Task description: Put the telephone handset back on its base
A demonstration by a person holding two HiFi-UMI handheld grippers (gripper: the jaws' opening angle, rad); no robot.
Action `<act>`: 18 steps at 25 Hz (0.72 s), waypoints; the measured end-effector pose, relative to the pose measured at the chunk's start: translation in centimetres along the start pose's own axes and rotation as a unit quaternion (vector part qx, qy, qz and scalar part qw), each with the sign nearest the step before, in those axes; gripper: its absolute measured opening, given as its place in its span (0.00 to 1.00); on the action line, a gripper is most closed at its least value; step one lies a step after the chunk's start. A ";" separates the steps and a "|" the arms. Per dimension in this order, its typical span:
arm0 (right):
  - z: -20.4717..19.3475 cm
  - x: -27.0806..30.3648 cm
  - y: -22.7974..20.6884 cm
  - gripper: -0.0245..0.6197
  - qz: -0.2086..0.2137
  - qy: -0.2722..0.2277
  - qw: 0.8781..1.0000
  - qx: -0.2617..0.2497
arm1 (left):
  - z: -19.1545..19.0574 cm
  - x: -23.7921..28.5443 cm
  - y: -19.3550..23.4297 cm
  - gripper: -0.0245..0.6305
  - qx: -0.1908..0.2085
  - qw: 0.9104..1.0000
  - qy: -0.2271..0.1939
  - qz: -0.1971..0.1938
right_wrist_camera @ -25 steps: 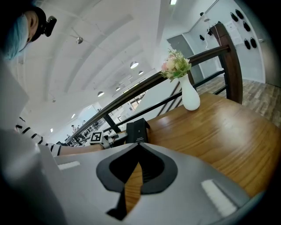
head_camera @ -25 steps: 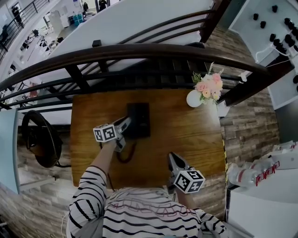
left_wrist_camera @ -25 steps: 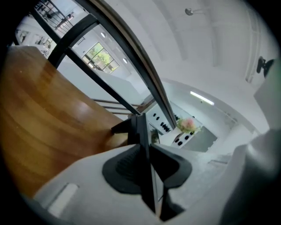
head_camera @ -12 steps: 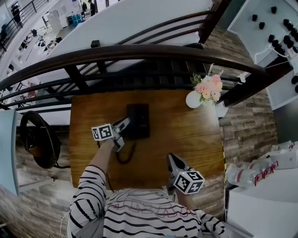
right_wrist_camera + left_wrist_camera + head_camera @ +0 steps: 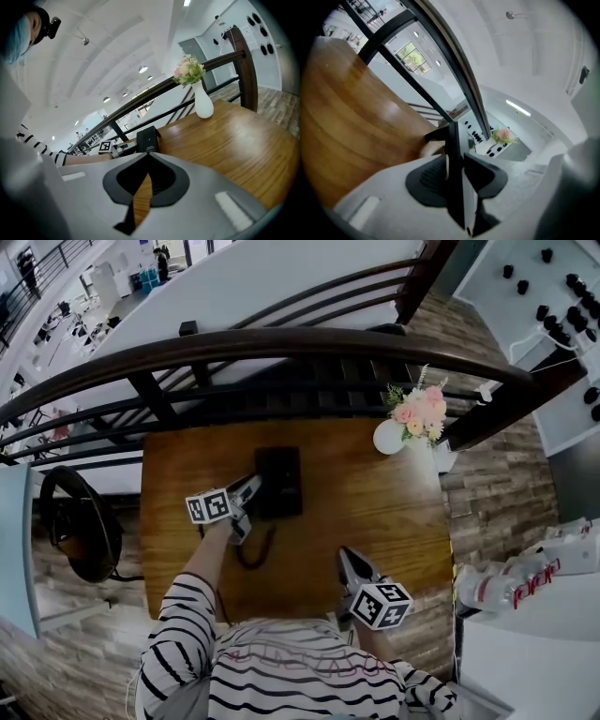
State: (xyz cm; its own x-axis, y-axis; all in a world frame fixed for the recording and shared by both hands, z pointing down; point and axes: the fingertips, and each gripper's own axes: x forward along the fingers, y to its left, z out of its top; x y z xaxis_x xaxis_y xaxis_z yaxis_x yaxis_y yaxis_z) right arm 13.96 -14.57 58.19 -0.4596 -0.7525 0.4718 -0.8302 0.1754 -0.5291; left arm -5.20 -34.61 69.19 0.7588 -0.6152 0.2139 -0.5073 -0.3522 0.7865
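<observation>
The black telephone (image 5: 281,482) sits mid-table, and the right gripper view shows it too (image 5: 148,139). Its handset (image 5: 265,479) lies along the base's left side, with the cord (image 5: 251,554) curling toward me. My left gripper (image 5: 249,489) reaches in at that left side. In the left gripper view its jaws are opening, with the dark slab of the handset (image 5: 455,183) standing between the pads (image 5: 429,180). My right gripper (image 5: 349,564) rests near the table's front edge, jaws (image 5: 147,153) shut and empty.
A white vase of pink flowers (image 5: 394,432) stands at the wooden table's (image 5: 384,512) far right corner. A dark railing (image 5: 281,341) runs behind the table. A black round chair (image 5: 80,521) is at the left, off the table.
The left gripper has stayed at the phone's left side with barely a shift. The right gripper has not moved.
</observation>
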 end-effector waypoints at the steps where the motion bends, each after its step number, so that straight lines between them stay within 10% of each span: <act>1: 0.0 0.0 0.2 0.04 0.000 -0.001 1.000 0.000 | 0.0 -0.2 0.0 0.22 0.001 1.000 0.000 0.003; 18: -1.8 0.7 6.9 0.04 0.020 -0.013 1.000 -0.017 | 2.4 -8.3 -6.1 0.22 0.076 0.996 -0.011 -0.050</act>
State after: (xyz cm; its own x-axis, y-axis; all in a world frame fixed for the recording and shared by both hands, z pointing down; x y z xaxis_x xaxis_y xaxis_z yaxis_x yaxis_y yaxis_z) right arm 7.34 -12.72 56.11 -0.4844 -0.7603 0.4328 -0.8224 0.2269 -0.5218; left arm -9.39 -29.06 61.24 0.8009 -0.5857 0.1245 -0.4864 -0.5151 0.7058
